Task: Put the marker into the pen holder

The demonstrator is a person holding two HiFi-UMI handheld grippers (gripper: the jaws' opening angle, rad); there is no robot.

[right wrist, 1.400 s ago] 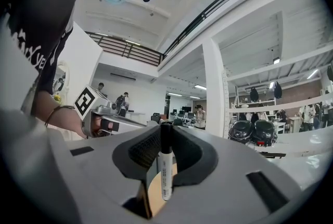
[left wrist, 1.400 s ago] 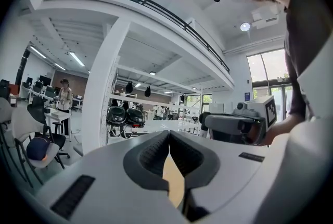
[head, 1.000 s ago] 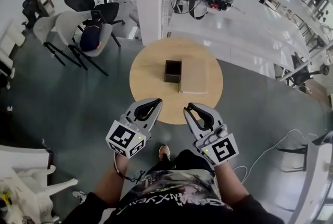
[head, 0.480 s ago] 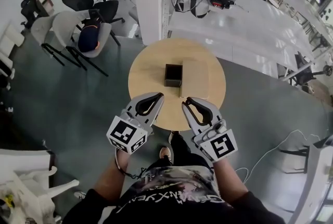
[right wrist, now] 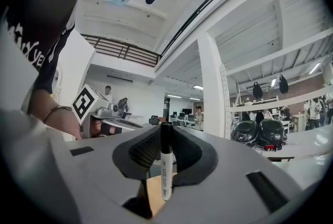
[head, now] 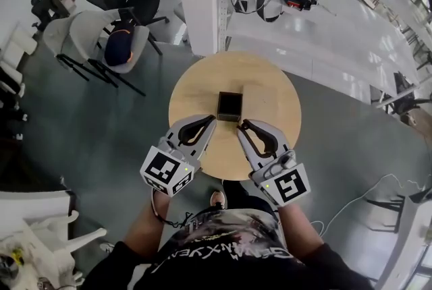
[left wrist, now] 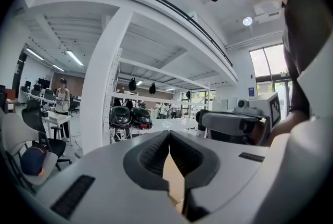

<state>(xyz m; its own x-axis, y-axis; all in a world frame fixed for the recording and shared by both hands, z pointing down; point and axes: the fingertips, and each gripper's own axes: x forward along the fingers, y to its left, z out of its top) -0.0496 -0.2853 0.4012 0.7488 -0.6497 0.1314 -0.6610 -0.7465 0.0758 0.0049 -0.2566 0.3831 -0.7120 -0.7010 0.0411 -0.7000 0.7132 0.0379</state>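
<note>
Marker (right wrist: 165, 173) stands upright, pinched in your right gripper (right wrist: 165, 133); your left gripper (left wrist: 169, 137) is pressed together, empty; both hover near the black pen holder (head: 229, 105).

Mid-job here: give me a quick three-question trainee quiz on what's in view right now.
1. True or false: the marker is already inside the pen holder.
2. What do the right tongs grip? A) the marker B) the pen holder C) nothing
3. Fill in: the pen holder stands near the middle of a ____ table.
Key: 1 false; 2 A; 3 round.
</note>
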